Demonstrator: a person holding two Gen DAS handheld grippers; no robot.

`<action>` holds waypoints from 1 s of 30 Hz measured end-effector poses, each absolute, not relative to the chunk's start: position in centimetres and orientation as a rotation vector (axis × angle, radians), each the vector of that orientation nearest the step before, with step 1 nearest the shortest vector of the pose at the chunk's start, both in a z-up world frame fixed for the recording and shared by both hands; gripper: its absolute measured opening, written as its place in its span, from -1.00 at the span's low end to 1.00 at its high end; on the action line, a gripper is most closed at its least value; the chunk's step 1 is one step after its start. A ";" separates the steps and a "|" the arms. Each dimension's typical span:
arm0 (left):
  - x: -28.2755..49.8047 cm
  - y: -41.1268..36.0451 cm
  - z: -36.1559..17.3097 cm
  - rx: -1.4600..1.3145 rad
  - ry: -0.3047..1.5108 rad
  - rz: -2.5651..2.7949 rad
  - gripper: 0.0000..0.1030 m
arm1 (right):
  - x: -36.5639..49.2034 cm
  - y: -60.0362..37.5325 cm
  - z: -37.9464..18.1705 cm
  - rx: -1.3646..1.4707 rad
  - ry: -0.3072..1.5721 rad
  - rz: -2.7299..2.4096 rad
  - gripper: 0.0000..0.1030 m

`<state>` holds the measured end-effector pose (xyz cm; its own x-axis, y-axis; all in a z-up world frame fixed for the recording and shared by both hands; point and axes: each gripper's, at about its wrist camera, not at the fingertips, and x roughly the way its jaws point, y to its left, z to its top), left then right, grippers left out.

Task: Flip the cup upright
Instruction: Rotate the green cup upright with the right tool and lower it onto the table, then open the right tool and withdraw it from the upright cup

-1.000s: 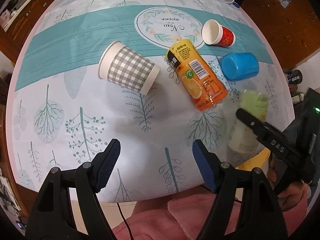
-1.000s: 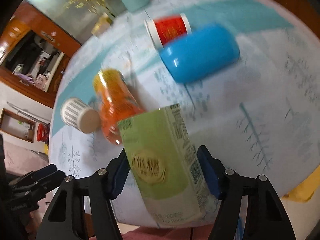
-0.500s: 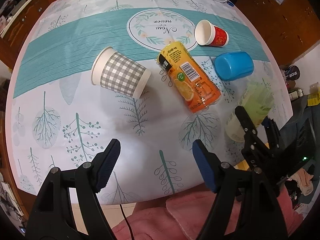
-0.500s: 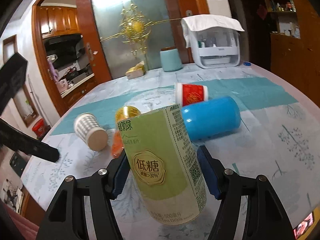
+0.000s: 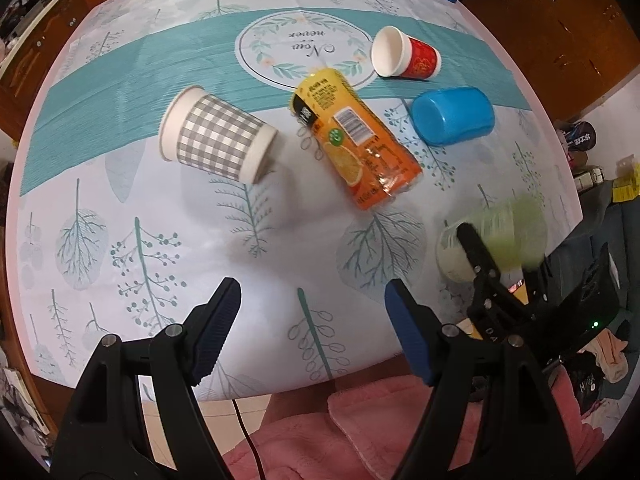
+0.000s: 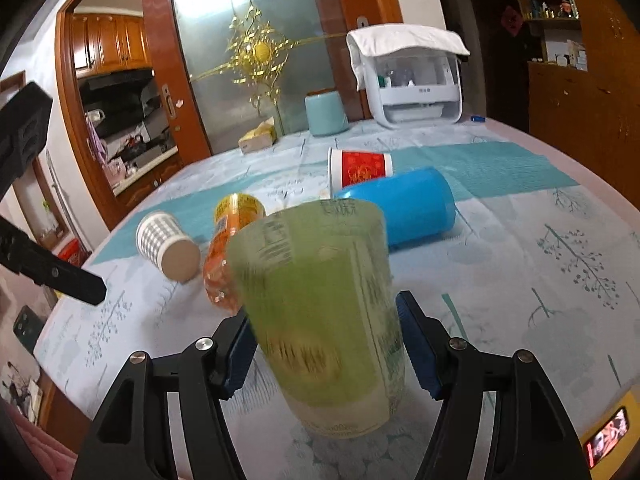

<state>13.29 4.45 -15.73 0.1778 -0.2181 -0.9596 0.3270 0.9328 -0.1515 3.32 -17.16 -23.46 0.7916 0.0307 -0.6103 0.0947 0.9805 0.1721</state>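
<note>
Four containers are lying on their sides on the tablecloth [image 5: 120, 216] while a fifth, the green cup [image 6: 320, 312], is standing between the fingers of the right gripper [image 6: 326, 344]. Its mouth is pointing up and its long axis is running close to vertical, leaning a touch to the left in the right wrist view. Its base seems to be sitting on the cloth near the table's front right edge. Motion blur is smearing the label, so I cannot tell whether the blue pads are pressing its sides or just parting from them; a sliver of gap may be showing on the right. Holding it low on the body makes sense, since that is steadying the cup as it settles upright.

Off to the side, the left gripper [image 5: 312, 332] is hovering above the near edge of the table with its fingers spread wide and nothing between them, apparently waiting clear of the work.

Farther back, the checked cup [image 5: 216, 136], the orange bottle [image 5: 356, 140], the blue cup [image 5: 452, 114] and the red cup [image 5: 404, 58] are all resting horizontally, apart from the green one. Judging by this, the flip of the green cup looks nearly finished.
</note>
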 end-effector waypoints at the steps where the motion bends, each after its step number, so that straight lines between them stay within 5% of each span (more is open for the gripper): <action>1: 13.1 4.3 -15.8 0.098 1.341 -0.389 0.40 | 3.1 -17.2 -23.5 0.199 0.668 -0.032 0.41; 9: 11.7 3.4 -16.8 0.112 1.375 -0.392 0.40 | 1.5 -17.2 -22.9 0.171 0.778 0.019 0.76; 30: 5.9 -0.7 -12.0 -0.099 1.228 -0.260 0.40 | -1.1 -22.4 -12.0 0.165 1.194 0.156 0.97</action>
